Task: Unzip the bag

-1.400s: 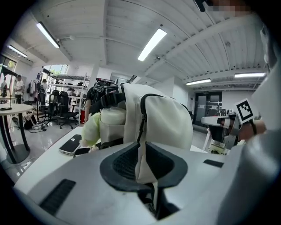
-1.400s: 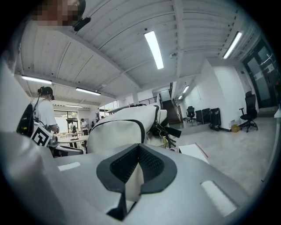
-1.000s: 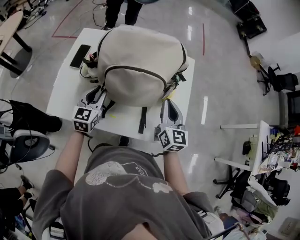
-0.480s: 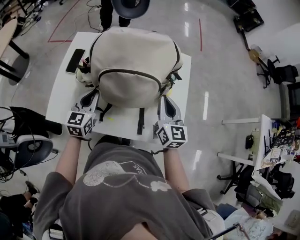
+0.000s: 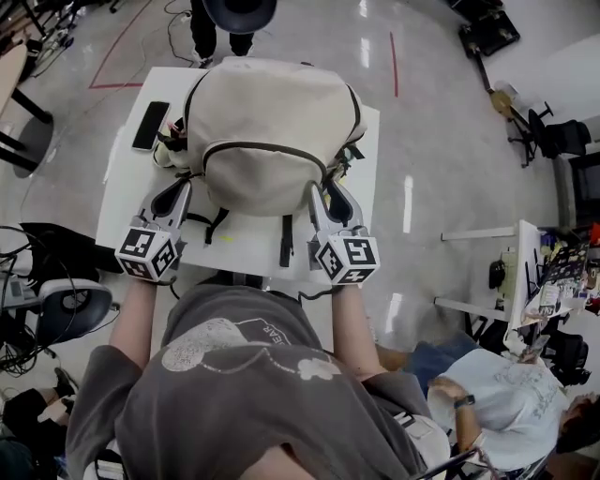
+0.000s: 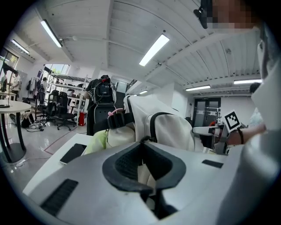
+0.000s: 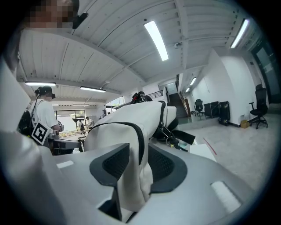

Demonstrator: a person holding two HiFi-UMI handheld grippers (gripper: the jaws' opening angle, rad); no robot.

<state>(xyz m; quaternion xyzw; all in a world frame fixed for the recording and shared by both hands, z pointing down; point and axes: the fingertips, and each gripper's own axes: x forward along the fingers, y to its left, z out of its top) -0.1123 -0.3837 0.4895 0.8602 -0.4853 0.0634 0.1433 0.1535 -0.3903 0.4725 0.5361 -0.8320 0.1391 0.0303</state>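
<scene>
A beige backpack (image 5: 272, 122) with black zippers lies on the white table (image 5: 131, 178). My left gripper (image 5: 183, 187) is at the bag's near left corner. In the left gripper view its jaws (image 6: 142, 143) are closing on the bag (image 6: 171, 129) where the black zipper ends, with pale fabric pinched between the pads. My right gripper (image 5: 319, 190) is at the near right corner. Its jaws (image 7: 134, 154) are opening, and a fold of the bag (image 7: 127, 116) beside the zipper hangs between them.
A black phone (image 5: 150, 125) lies on the table left of the bag. A black strap (image 5: 286, 239) trails toward the near edge. One person (image 5: 230, 14) stands at the table's far end, another (image 5: 497, 403) is at the lower right. An office chair (image 5: 56, 309) stands to the left.
The right gripper moved forward onto the bag's right corner and its jaws spread around the fabric. The left gripper's jaws closed at the left corner.
</scene>
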